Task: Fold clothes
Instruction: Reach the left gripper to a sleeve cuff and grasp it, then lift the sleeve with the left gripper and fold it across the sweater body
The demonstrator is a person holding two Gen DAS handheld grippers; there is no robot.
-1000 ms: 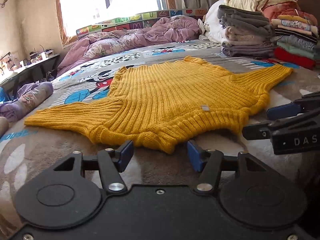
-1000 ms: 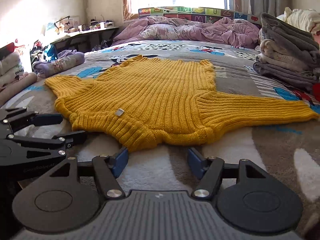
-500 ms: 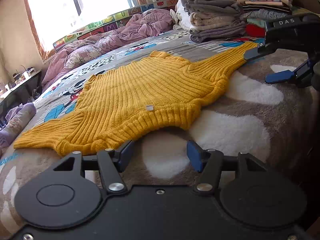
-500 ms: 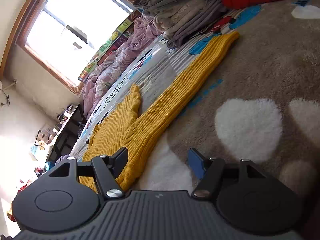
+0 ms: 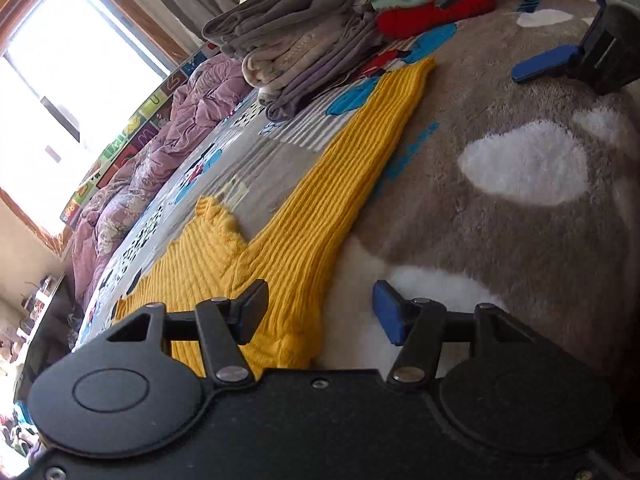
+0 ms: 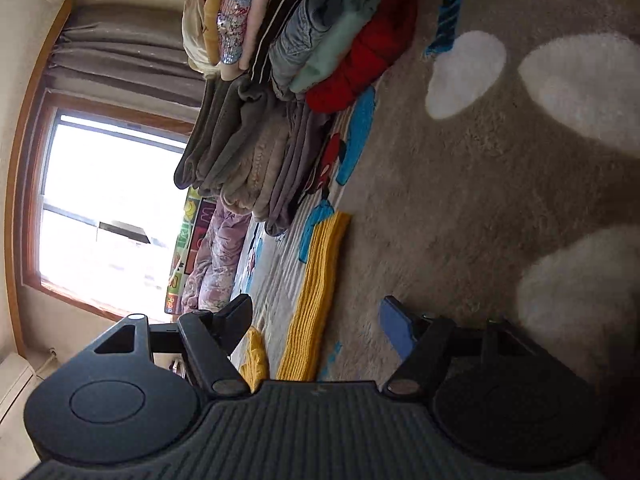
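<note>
A yellow ribbed sweater [image 5: 304, 216] lies flat on the bed, one sleeve stretching away toward the folded piles. My left gripper [image 5: 320, 314] is open and rolled, low over the spot where that sleeve joins the body; the knit edge lies between its jaws without being pinched. My right gripper [image 6: 316, 326] is rolled onto its side near the sleeve's [image 6: 320, 280] outer end. Its jaws are opening, with the sleeve in line between them and no pad pressing on it. One of its blue fingers [image 5: 540, 66] shows at the upper right of the left wrist view.
The sweater rests on a brown plush blanket [image 5: 520, 220] with white patches. Just past the cuff stand a stack of grey folded towels [image 6: 248, 152] and a pile of coloured clothes [image 6: 320, 32]. A purple duvet [image 5: 160, 152] is bunched under the window [image 5: 60, 100].
Both grippers moved right from the sweater's hem toward its right sleeve, and both rolled, the right one onto its side. The right gripper's jaws stand slightly wider.
</note>
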